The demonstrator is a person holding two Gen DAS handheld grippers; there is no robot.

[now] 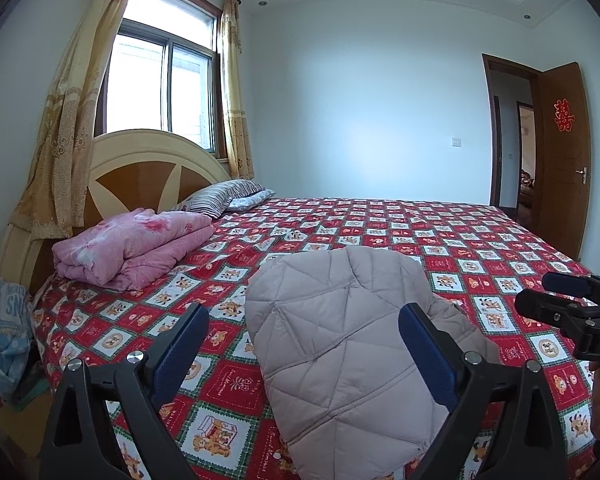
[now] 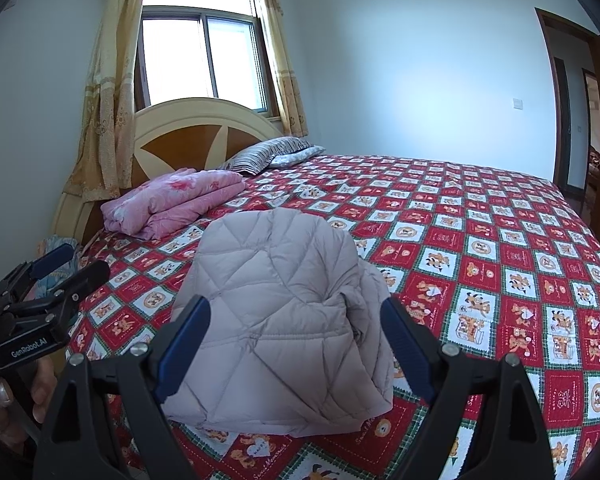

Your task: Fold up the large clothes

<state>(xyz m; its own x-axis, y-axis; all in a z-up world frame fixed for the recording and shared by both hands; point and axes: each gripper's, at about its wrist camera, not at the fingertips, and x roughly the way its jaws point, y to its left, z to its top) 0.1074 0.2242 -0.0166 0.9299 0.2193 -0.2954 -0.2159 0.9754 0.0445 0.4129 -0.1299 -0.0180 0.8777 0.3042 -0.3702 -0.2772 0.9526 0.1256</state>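
Fingers (image 1: pixel 180 344) on my left gripper (image 1: pixel 304 340) stand spread wide, blue pads facing each other, with nothing pinched between them. I see the same on my right gripper (image 2: pixel 296 334): both fingers (image 2: pixel 404 340) splayed apart and gripping nothing. Each pair hangs above the near edge of the bed, apart from the cloth below as far as I can judge.

Between and just beyond the pads lies the quilted jacket (image 1: pixel 340 336), a pale grey-beige padded garment folded into a compact bundle. From the right wrist view the jacket (image 2: pixel 284 320) shows a rounded top layer lying over a second layer that pokes out on its right side. It rests on the bedspread (image 1: pixel 480 248), a red, white and green checked cover printed with teddy bears, near the edge closest to me.

My right gripper also appears at the right border of the left wrist view, and my left one at the left border of the right wrist view, so the two sit side by side with the jacket in front of them.

Further out, a folded pink quilt (image 1: pixel 136 248) lies near the headboard (image 1: pixel 148 168), well apart from the jacket. A striped pillow (image 1: pixel 220 196) sits beyond it. Behind are a window (image 1: pixel 160 80) with yellow curtains (image 1: pixel 64 128), and a brown door (image 1: pixel 560 152) stands open at the far right.
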